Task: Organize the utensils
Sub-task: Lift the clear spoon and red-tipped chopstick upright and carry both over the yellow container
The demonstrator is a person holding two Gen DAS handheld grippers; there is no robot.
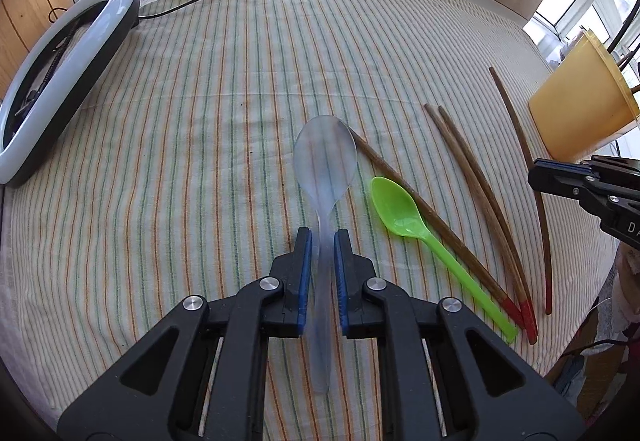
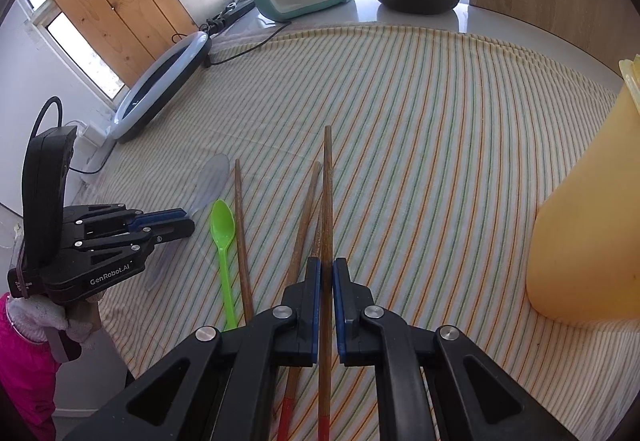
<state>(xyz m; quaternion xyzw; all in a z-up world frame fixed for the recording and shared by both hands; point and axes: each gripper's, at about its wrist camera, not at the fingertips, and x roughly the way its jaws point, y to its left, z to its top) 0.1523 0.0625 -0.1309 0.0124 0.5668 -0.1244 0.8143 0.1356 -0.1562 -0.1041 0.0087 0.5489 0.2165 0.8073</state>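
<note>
The clear spoon (image 1: 325,161) is pinched at its handle by the left gripper (image 1: 323,237), jaws nearly closed. 1 chopstick (image 2: 328,201) is clamped between the right gripper (image 2: 327,265) jaws. The green spoon (image 1: 400,213) is left lying on the striped cloth (image 1: 200,121), yellow cup (image 1: 576,113) nearby.

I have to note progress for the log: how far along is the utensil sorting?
Early. The yellow cup already holds a few sticks. In hand: the left gripper straddles the clear spoon, and the right gripper closes around a chopstick. Still on the cloth: the green spoon and three other chopsticks.
</note>
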